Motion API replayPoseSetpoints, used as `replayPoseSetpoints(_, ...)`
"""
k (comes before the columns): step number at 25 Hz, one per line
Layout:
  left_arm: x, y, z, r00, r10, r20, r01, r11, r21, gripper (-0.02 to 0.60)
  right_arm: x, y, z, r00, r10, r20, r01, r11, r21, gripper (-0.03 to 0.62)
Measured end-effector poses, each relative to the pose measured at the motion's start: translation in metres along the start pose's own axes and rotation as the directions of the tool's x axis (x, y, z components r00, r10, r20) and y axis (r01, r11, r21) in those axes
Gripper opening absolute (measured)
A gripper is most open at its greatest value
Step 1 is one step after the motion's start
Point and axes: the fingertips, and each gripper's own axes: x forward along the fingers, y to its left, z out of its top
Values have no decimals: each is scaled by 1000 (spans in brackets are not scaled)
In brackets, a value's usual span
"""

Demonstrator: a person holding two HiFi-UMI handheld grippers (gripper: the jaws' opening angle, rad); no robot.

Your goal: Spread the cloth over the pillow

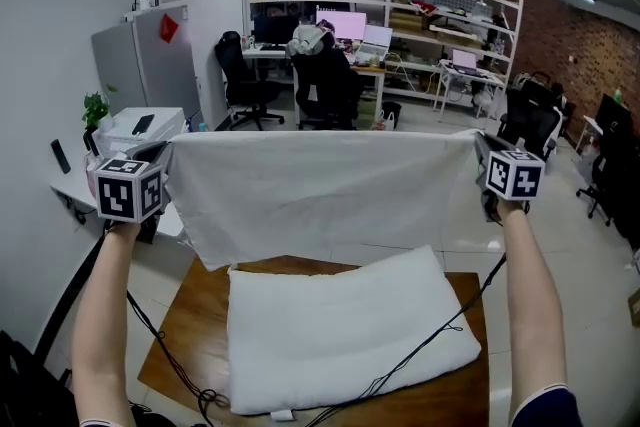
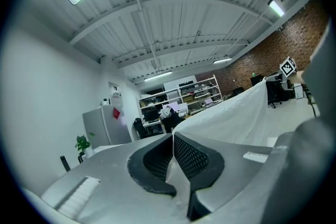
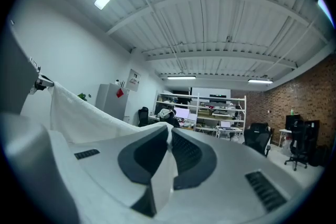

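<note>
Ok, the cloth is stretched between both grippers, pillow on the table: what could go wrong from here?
The left gripper and right gripper each pinch only a thin corner of the cloth; a tug could pull it free. The cloth hangs past the far edge of the pillow, so it may land off-centre. Black cables cross the pillow's near right corner and might get trapped underneath.

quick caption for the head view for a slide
Left tool and right tool hold a white cloth stretched by its top corners above the pillow on a wooden table.
</note>
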Motion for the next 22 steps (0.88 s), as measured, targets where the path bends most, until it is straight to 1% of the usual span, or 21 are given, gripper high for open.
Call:
replayPoseSetpoints(9, -29, -34, -42, 997, -55, -59, 57, 998, 33, 14, -30, -3, -45, 999, 8, -40, -7, 1000, 12, 25)
replayPoseSetpoints(13, -46, -48, -58, 994, -83, -65, 85, 996, 26, 14, -47, -6, -63, 998, -6, -68, 7, 1000, 8, 25)
replayPoseSetpoints(17, -65, -61, -65, 993, -107, -56, 108, 994, 23, 14, -67, -9, -76, 997, -11, -83, 11, 1000, -8, 25)
replayPoseSetpoints(20, -80, -70, -76, 991, -119, -68, 121, 992, 27, 14, -85, -7, -92, 994, -11, -105, 11, 1000, -2, 25)
replayPoseSetpoints(22, -89, -78, -85, 987, -142, -70, 143, 990, 11, 14, -98, -8, -106, 992, -19, -125, 19, 1000, -1, 26)
